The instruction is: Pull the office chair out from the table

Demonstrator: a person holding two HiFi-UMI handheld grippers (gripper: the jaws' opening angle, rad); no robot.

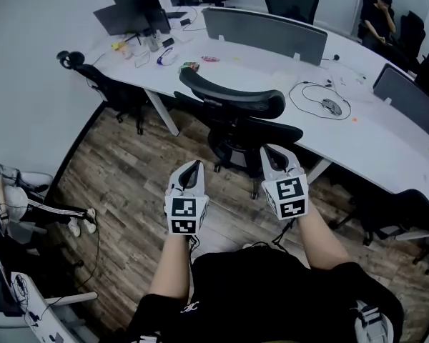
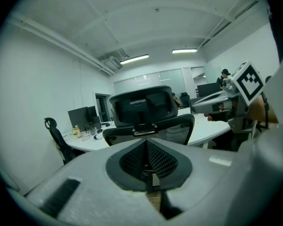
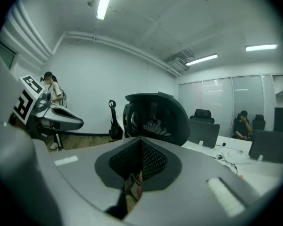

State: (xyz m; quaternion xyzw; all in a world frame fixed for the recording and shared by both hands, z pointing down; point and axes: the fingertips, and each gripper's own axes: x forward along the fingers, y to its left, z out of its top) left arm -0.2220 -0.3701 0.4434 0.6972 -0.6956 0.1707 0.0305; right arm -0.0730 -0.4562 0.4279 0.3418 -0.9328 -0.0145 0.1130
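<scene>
Here, the black mesh-backed office chair [image 1: 236, 113] stands on the wood-plank floor [image 1: 129, 184] at the edge of the curved white worktop [image 1: 357, 134]. The left gripper [image 1: 194, 166] and right gripper [image 1: 273, 152] are near it, jaws pressed together, empty, not touching it.

Office chair [image 1: 236, 100] at table [image 1: 375, 131], left gripper [image 1: 194, 166] and right gripper [image 1: 273, 150] near

Grey left claw [image 1: 194, 166], grey right claw [image 1: 273, 151], 2 black-and-white square-marker cubes [image 1: 185, 216], black short-sleeved shirt [image 1: 264, 291]
</scene>
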